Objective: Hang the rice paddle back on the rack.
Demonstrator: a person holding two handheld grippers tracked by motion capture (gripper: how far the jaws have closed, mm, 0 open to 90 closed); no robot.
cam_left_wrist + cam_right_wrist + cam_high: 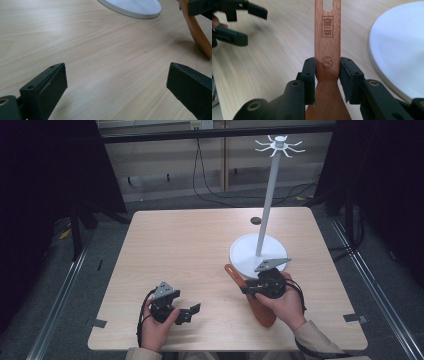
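Note:
A brown wooden spatula [263, 313] lies on the table just left of the white stand's round base [244, 256]. My right gripper [327, 72] is shut on the spatula's neck [327, 47], one pad on each side, the slotted handle end pointing away. In the high view the right gripper [248, 289] sits at the front edge of the base. My left gripper [192, 312] rests near the table's front left, open with nothing between its fingers. From the left gripper [116, 85], bare wood lies between the jaws, with the spatula [197, 32] at far right.
The stand's thin white pole [267, 205] rises to a ring of hooks [278, 145] at the top. A small black disc [255, 220] lies on the table behind the base. The left gripper [234, 22] appears top left in the right gripper view.

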